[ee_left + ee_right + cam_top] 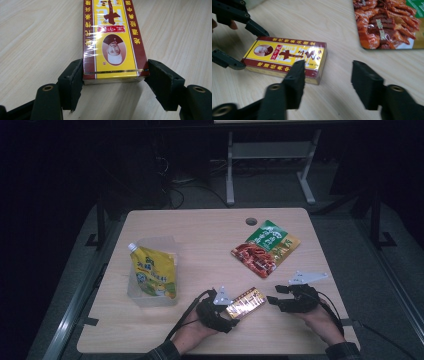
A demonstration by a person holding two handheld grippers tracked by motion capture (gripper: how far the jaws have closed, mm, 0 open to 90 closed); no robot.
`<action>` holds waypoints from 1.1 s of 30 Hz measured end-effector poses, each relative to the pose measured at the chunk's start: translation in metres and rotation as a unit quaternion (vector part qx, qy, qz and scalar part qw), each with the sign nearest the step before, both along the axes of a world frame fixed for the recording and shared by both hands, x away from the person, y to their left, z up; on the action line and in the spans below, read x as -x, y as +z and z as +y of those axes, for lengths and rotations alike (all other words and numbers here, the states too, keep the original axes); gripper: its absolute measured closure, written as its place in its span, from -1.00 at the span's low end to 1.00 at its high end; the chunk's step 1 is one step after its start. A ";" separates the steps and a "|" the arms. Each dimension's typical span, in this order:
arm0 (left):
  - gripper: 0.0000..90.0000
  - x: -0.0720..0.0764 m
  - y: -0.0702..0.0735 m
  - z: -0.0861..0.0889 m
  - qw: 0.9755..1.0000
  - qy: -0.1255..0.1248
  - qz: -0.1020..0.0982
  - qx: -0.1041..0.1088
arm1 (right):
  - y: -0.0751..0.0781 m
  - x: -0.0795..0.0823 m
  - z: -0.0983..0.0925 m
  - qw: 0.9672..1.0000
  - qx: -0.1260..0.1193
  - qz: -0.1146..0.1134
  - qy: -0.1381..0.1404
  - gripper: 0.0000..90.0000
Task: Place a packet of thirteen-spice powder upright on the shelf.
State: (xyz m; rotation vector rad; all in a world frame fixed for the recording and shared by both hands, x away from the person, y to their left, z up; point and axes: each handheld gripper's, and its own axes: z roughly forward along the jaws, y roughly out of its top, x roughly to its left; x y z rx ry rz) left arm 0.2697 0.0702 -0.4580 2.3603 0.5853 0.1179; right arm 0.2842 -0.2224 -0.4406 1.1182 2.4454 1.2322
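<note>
A flat yellow and dark red box (245,303) (112,42) (287,56) wrapped in clear film lies on the wooden table (200,235) near the front edge. My left gripper (231,312) (115,72) holds the box's near short end. One pad presses on each long side, and the box rests flat on the wood. In the right gripper view, a finger (255,28) of the left gripper touches the box's far left corner. My right gripper (274,295) (328,75) stands open just right of the box, with bare table between its jaws.
A yellow spouted pouch (155,270) lies in a clear plastic bin (137,295) at the left. A red and green snack packet (265,247) (387,22) lies flat behind the right gripper. A round cable hole (251,221) sits near the table's far edge.
</note>
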 end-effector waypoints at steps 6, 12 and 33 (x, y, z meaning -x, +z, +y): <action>-0.29 -0.002 0.002 0.011 1.000 -0.021 -0.006 -0.002 | 0.000 -0.010 0.017 1.000 0.004 -0.004 0.022 0.75; -0.29 -0.005 0.003 0.024 1.000 -0.025 -0.008 0.008 | 0.000 -0.015 0.040 0.999 0.021 -0.006 0.050 0.99; -0.28 -0.011 0.031 0.040 0.997 -0.027 -0.015 0.076 | -0.010 -0.020 0.054 0.996 0.038 0.005 0.082 0.99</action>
